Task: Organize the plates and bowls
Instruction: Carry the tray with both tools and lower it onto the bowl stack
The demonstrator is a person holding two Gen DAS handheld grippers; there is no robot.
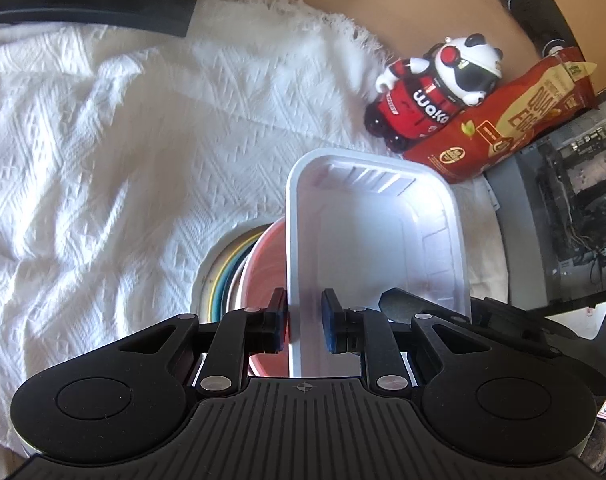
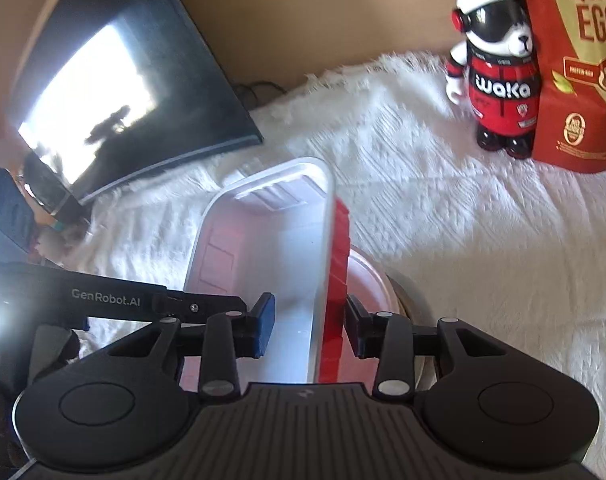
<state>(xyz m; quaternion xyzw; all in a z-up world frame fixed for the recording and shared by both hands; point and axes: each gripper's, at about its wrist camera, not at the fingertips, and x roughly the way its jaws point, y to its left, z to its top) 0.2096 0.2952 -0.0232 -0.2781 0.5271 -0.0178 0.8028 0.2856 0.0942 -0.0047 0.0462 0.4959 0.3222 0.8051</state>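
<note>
While a white cloth (image 1: 103,140) spreads under everything, the left claw (image 1: 303,316) pinches one side wall of the white tray (image 1: 367,232), and the right claw (image 2: 309,326) pinches the other side. Stacked plates (image 1: 223,280) sit just below the left claw.

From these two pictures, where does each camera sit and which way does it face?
Left wrist: on the left gripper, facing down and forward at the white tray above stacked bowls; own fingers show.
Right wrist: on the right gripper, facing down and forward at the tray and a red piece; own fingers and the left gripper's arm show.
Shared: tray, panda, red bag, white cloth.
</note>
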